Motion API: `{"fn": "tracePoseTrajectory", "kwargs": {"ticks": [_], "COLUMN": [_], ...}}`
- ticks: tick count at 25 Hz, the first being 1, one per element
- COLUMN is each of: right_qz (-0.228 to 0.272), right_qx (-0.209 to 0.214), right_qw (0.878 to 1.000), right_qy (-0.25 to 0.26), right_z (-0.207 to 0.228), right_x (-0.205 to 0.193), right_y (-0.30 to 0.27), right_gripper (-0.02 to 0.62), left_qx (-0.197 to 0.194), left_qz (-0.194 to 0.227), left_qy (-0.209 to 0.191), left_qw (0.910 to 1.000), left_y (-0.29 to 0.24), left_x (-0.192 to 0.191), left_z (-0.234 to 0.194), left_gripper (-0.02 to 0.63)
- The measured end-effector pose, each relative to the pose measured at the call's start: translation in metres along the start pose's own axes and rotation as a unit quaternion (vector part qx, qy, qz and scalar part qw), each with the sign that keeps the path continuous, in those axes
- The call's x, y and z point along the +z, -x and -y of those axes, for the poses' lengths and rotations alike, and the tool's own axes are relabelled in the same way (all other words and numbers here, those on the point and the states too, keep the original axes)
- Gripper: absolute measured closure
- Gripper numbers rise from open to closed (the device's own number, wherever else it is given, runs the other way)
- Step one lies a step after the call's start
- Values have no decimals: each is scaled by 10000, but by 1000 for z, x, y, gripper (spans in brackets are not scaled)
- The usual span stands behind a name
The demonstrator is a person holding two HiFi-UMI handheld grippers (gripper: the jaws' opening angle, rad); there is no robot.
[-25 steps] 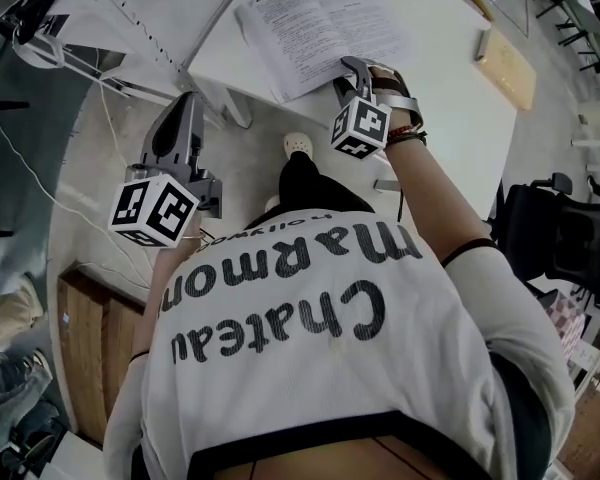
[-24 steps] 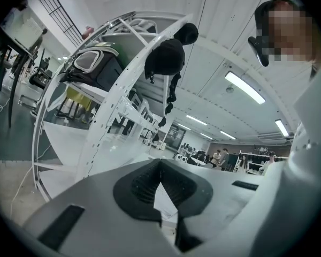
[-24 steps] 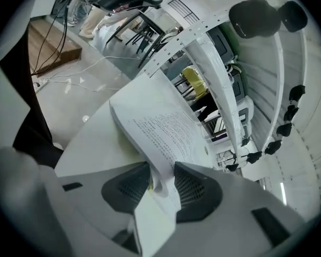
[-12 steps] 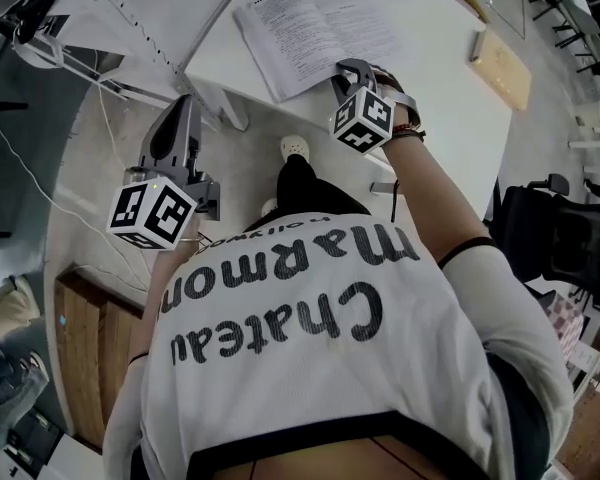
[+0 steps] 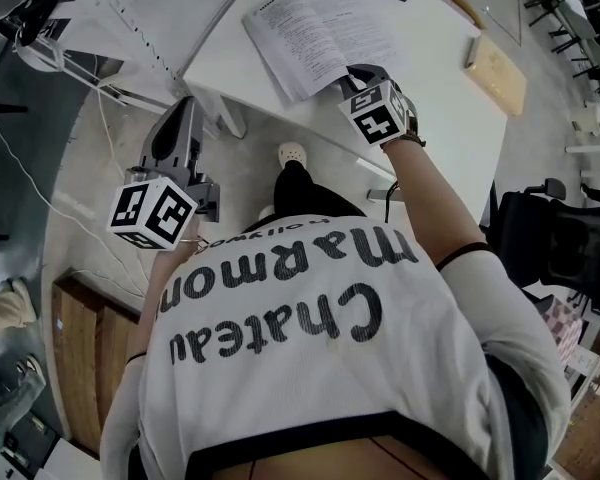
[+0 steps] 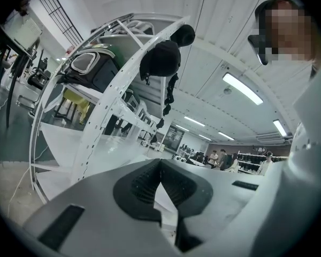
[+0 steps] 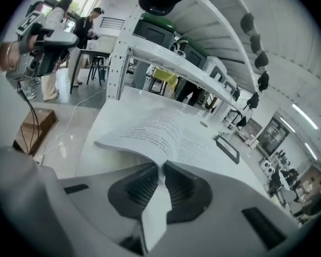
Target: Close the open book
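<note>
**Page Edge Gripped; Fold-Over Pending**

The right tongs [image 7: 162,171] have just been closing and are now clamped on a thin leaf at the near edge of the open book [image 7: 159,134]. The book is spread flat on the white surface [image 5: 442,96]. The left tongs [image 6: 159,165] are held closed and empty (off the surface's edge, idle). For closing, the gripped leaf must next be lifted and swung across the spine.
</note>
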State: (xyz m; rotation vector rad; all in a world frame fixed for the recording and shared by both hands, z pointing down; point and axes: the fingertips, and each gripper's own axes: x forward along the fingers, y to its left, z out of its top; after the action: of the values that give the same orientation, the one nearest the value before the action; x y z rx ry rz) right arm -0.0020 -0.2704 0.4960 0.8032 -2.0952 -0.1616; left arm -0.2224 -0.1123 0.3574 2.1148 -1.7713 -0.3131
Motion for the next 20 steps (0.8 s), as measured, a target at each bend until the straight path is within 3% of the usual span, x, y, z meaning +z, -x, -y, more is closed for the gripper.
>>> {"fn": "tracePoseTrajectory", "kwargs": {"ticks": [8, 12, 20], "right_qz": [-22, -15, -190], "right_qx": [13, 103, 177], "right_qw": [9925, 9832, 9698], "right_qy": [-1226, -1825, -2424], "right_z": [21, 28, 38], "right_x": [-17, -25, -42], "right_y": [-5, -9, -18], "right_gripper": [549, 551, 551], "left_qx": [-30, -40, -20], "left_qz": [-19, -28, -34], "left_qy": [-37, -64, -63], "left_qw": [10000, 10000, 10000], "left_y": [-7, -11, -20], "left_x": [2, 4, 7], "left_z": [-2, -3, -8], "left_gripper": [583, 583, 583]}}
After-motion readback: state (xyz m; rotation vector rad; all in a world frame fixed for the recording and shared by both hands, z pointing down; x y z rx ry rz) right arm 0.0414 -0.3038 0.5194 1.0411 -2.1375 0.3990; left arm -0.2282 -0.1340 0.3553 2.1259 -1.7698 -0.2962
